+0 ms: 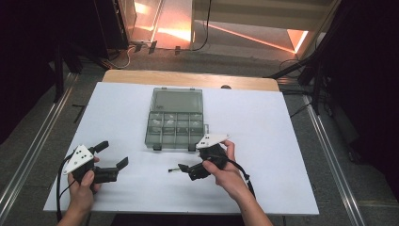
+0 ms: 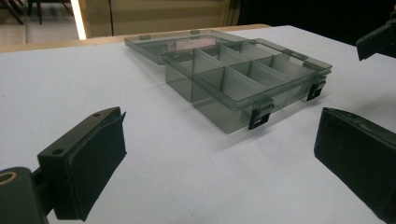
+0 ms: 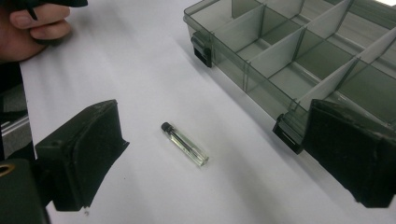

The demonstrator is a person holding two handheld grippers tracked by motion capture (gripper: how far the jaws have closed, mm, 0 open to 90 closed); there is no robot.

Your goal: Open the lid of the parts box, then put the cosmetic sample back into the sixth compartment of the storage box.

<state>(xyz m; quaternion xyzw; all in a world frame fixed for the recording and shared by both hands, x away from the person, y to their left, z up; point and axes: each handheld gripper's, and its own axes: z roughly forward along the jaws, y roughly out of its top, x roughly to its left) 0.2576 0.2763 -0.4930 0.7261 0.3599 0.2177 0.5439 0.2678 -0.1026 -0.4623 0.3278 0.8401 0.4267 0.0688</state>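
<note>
Two released hand-held grippers (image 1: 112, 155) (image 1: 184, 168), one capped vial (image 3: 184, 144), one open compartment box (image 1: 175, 118)

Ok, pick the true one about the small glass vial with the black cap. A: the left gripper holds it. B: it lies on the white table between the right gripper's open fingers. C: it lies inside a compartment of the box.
B: the vial lies flat on the white table, apart from the fingers of the right gripper and outside the box.

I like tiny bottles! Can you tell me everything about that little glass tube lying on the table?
The little glass tube is clear and slim, with a small black cap at one end. It lies flat on its side on the white table, just in front of the grey compartment box and not touching it. It sits between the right gripper's open jaws, and nothing grips it.
</note>
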